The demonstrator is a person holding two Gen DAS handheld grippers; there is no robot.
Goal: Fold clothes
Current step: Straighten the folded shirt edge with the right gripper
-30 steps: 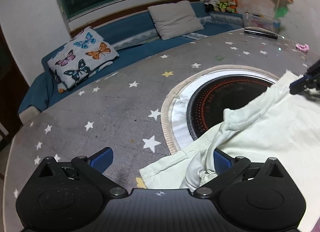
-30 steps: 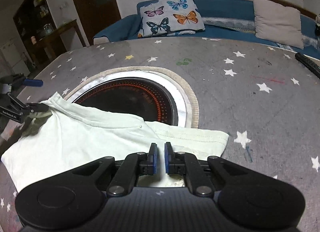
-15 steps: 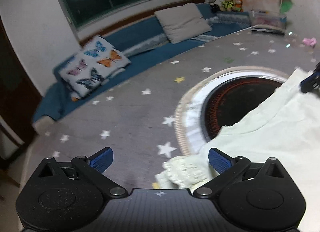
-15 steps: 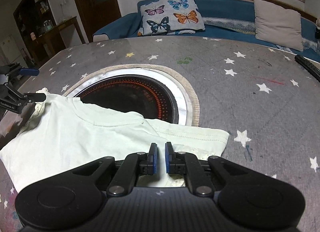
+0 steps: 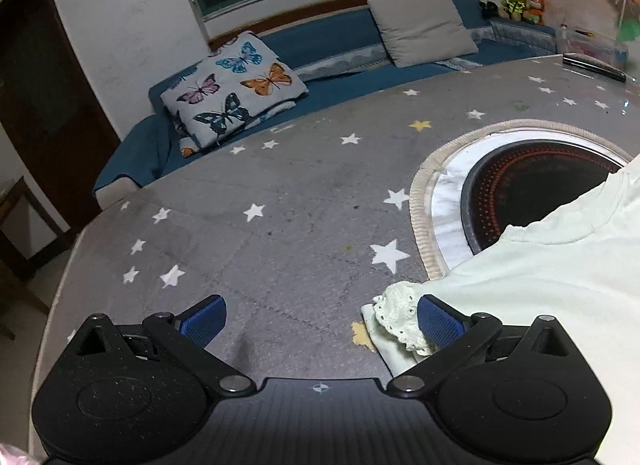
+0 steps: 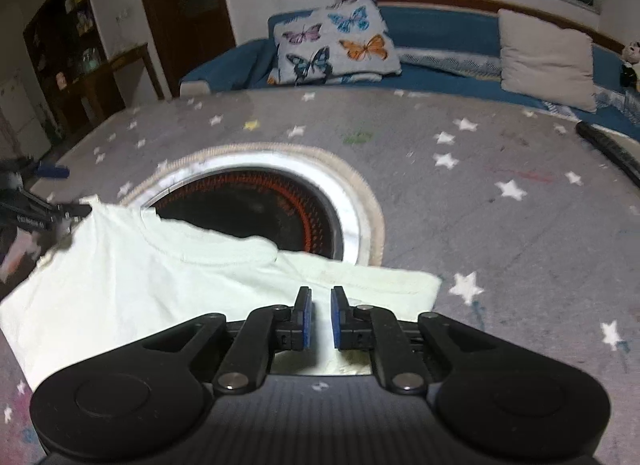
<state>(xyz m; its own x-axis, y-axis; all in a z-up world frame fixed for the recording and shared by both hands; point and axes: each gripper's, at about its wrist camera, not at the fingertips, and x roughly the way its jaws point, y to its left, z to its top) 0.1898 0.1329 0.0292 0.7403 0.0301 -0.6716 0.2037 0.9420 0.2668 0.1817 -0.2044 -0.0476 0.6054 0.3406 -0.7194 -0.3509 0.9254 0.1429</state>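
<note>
A pale green shirt (image 5: 552,277) lies flat on the grey star-print table, partly over the round black cooktop (image 5: 532,181). Its lace-trimmed sleeve end (image 5: 396,321) rests against the right finger of my left gripper (image 5: 320,317), which is wide open and holds nothing. In the right wrist view the shirt (image 6: 168,277) spreads to the left and under my right gripper (image 6: 321,319), whose jaws stand slightly apart above the cloth with nothing clamped. The left gripper (image 6: 48,193) shows at the shirt's far left corner.
The grey star tablecloth (image 5: 280,201) covers the table. A blue sofa with a butterfly pillow (image 5: 236,89) and a grey cushion (image 5: 420,27) runs behind it. A black remote (image 6: 608,149) lies at the far right table edge. Plush toys (image 5: 508,1) sit on the sofa corner.
My left gripper let go of the sleeve and drew back left; the sleeve now lies flat on the table. My right gripper's jaws have opened slightly and the view has shifted nearer.
</note>
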